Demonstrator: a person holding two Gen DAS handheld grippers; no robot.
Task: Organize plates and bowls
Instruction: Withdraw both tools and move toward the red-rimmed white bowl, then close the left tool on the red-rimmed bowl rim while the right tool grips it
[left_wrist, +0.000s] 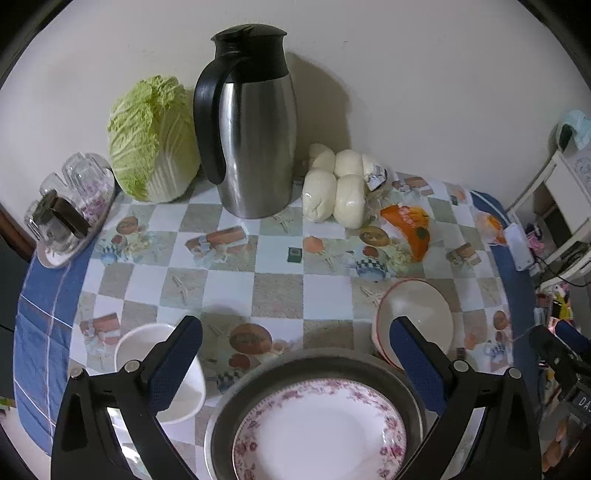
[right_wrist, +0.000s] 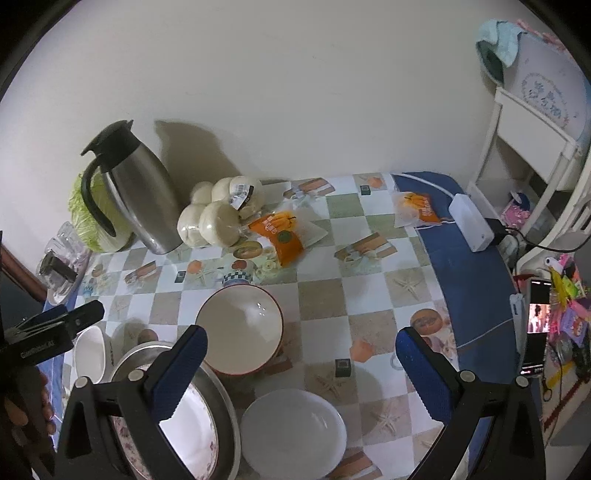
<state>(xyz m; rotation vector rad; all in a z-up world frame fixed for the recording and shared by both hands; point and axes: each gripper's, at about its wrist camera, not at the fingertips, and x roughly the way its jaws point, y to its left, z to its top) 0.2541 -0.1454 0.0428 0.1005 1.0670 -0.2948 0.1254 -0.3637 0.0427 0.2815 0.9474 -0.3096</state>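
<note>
A: Between the left gripper (left_wrist: 295, 343) fingers, nothing; jaws spread wide, hovering over the flowered plate (left_wrist: 321, 432), which sits inside a grey metal basin (left_wrist: 317, 360).

B: Right gripper (right_wrist: 301, 350)?

A: Also spread, empty. Its left finger hangs over the basin's rim; the plain white plate (right_wrist: 293, 432) lies just below the gap, flat on the checked tablecloth (right_wrist: 321, 295).

B: Moving outward?

A: Red-rimmed bowl (right_wrist: 240, 328) just beyond the basin, touching or nearly touching it; cannot tell which. It seems to rest on a second dish, only an edge showing. Small white bowl (left_wrist: 162, 373) on the basin's other side, partly under the left gripper's finger.

B: Further back?

A: Steel thermos jug (left_wrist: 255, 140), cabbage (left_wrist: 151, 140), bagged buns (left_wrist: 336, 188), snack packets, glasses on a tray (left_wrist: 70, 210). Not part of the job.

B: Progress?

A: Early to middling, I judge. One plate nested in the basin; white plate, red-rimmed bowl and small bowl lie separate, not yet stacked or grouped.
</note>
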